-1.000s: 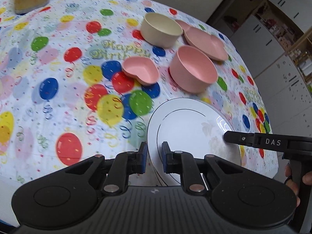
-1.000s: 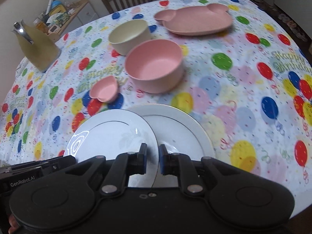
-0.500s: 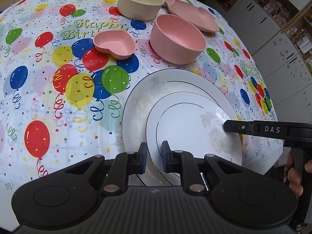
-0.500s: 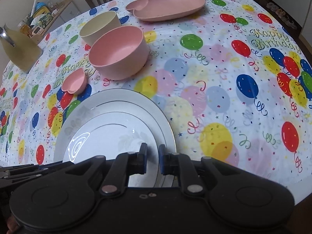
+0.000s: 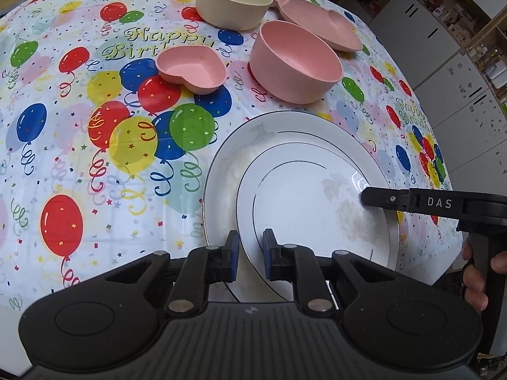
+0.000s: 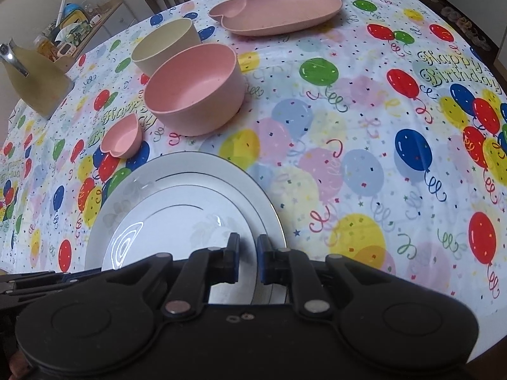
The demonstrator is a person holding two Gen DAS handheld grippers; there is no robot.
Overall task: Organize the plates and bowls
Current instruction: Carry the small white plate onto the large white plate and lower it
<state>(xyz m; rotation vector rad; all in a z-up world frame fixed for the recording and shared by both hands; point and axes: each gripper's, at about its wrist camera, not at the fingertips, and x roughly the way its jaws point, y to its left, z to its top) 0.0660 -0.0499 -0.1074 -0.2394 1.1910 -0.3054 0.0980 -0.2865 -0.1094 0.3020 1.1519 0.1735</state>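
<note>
— Balloon-print tablecloth [image 6: 364, 145] covers the whole table. What lies on it, biggest down?

— Large white plate [image 5: 228, 164] nearest me, small white plate [image 5: 301, 196] stacked on it. Behind: pink tray [image 6: 275, 9], pink bowl [image 6: 196, 88], cream bowl [image 6: 164, 47], heart dish [image 6: 122, 137].

— Your tongs?

— Left gripper [image 5: 250, 255] pinches the small plate's near rim; right gripper [image 6: 247, 258] pinches its opposite rim.
</note>
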